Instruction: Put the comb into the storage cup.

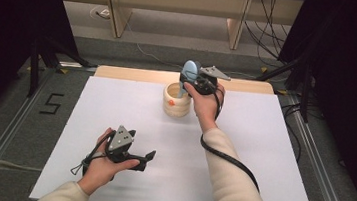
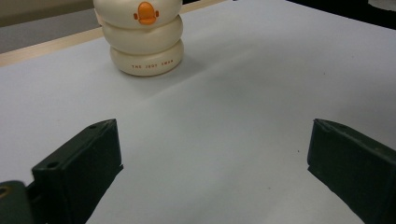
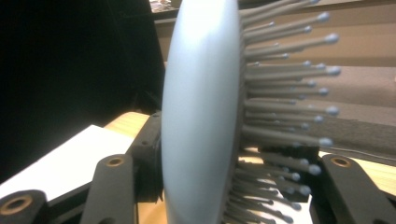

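A light blue hairbrush (image 1: 189, 71) stands upright with its handle down in a cream ribbed holder (image 1: 176, 103) at the back middle of the white board (image 1: 115, 109). My right gripper (image 1: 190, 77) is shut on the brush head just above the holder's rim. In the right gripper view the brush's smooth back (image 3: 201, 116) lies against the left jaw and its bristles reach toward the right jaw of the right gripper (image 3: 219, 161). My left gripper (image 1: 146, 156) rests open at the front left. Its jaws (image 2: 210, 140) hold nothing and point at the holder (image 2: 144, 42), which bears an orange mark.
The board lies on a wooden table (image 1: 119, 72) whose far edge is right behind the holder. Metal rails (image 1: 7, 128) run along both sides. Cables (image 1: 269, 34) and dark stands are on the floor behind.
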Tool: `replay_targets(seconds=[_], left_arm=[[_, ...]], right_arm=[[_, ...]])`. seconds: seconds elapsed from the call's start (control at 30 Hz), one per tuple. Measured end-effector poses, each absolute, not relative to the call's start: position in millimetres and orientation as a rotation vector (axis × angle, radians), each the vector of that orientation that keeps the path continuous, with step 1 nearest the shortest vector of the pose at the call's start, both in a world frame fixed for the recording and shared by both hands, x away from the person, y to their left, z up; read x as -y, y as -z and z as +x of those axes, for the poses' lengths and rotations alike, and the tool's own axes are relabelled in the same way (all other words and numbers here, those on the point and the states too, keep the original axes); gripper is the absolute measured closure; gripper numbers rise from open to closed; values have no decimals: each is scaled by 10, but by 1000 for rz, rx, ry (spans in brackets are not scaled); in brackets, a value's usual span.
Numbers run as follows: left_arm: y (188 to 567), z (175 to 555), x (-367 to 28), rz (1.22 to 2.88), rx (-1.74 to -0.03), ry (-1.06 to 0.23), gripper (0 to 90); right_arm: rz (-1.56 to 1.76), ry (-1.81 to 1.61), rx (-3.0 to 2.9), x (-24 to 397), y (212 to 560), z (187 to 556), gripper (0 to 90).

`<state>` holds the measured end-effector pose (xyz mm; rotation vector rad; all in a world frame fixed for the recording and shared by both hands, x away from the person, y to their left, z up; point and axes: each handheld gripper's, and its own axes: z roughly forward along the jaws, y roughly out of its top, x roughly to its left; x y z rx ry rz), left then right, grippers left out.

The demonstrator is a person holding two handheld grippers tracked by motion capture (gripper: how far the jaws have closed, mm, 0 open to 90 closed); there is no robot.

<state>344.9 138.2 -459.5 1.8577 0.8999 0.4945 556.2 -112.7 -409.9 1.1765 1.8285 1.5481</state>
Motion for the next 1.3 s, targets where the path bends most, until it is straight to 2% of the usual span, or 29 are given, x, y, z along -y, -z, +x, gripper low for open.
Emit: replay_targets(seconds=[0.2,0.57,0.77,0.93,1.3], left_arm=[[4595,3448,-1382,1856,-902,-494,24],[4598,3450,-1380,1855,-904,-491,25],[4599,3449,-1376,1856,-903,-491,25],[4601,3449,-1372,1857,-903,-490,25],[4602,3449,-1371,1858,-903,-489,25]], right_arm=[[1193,-1542,-1820,1155,4079,5563,401],[1236,-1509,-1809,1197,4079,5560,163],[1223,-1493,-1807,1234,4074,5529,133],[1221,-1466,-1823,1259,4072,5506,66],[1206,-1456,-1834,1310,4054,5457,24]])
